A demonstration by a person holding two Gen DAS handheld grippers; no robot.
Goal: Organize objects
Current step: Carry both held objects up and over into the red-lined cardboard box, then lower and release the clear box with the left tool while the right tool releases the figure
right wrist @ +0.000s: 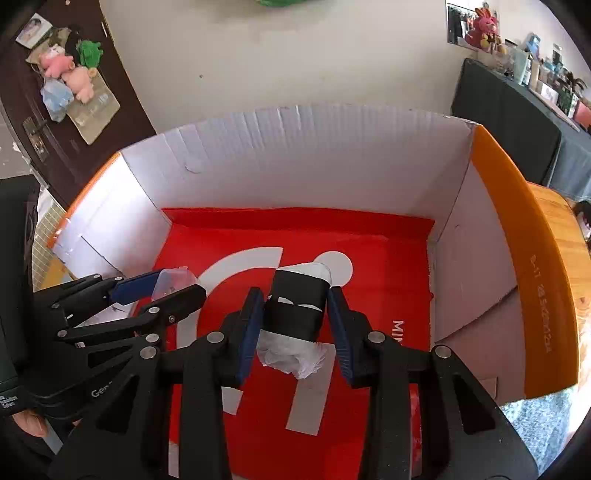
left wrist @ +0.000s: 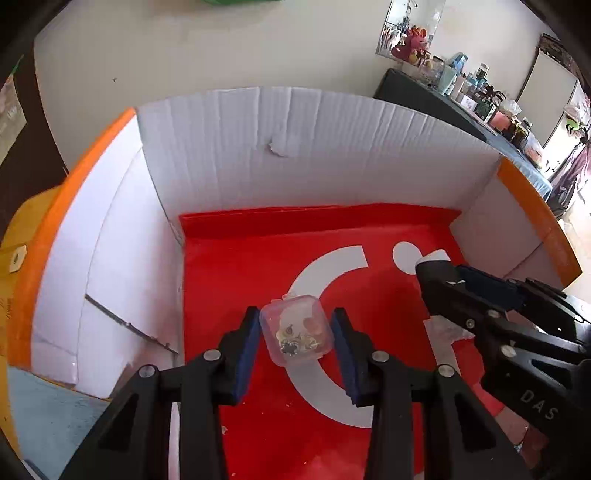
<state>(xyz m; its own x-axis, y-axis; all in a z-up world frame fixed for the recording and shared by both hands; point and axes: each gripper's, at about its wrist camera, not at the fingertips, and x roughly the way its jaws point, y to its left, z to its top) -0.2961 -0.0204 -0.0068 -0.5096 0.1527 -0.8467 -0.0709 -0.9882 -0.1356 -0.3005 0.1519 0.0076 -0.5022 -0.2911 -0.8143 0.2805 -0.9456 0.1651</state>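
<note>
Right now the left tongs (left wrist: 295, 338) are closed partway on one small clear plastic box (left wrist: 296, 330), a blue pad touching each side; several tiny trinkets lie inside it, too small to count or name. The right tongs (right wrist: 295, 325) likewise grip one roll (right wrist: 298, 308) wrapped in black, with white crumpled plastic sticking out of its near end and a pale cap at the far end, pads against both flanks.

Both pairs hang over the inside of one large open cardboard box (left wrist: 314, 147), white-walled with orange outer flaps. Its floor is covered by a red sheet (left wrist: 240, 295) printed with a white curved logo and a white dot. From the left wrist view, the right tongs sit at three o'clock of the clear box; from the right wrist view, the left tongs sit at nine o'clock of the roll.

Beyond the box, at one o'clock, a dark-clothed bench (right wrist: 517, 125) carries many small items, among them a red plush toy (right wrist: 484, 27).
</note>
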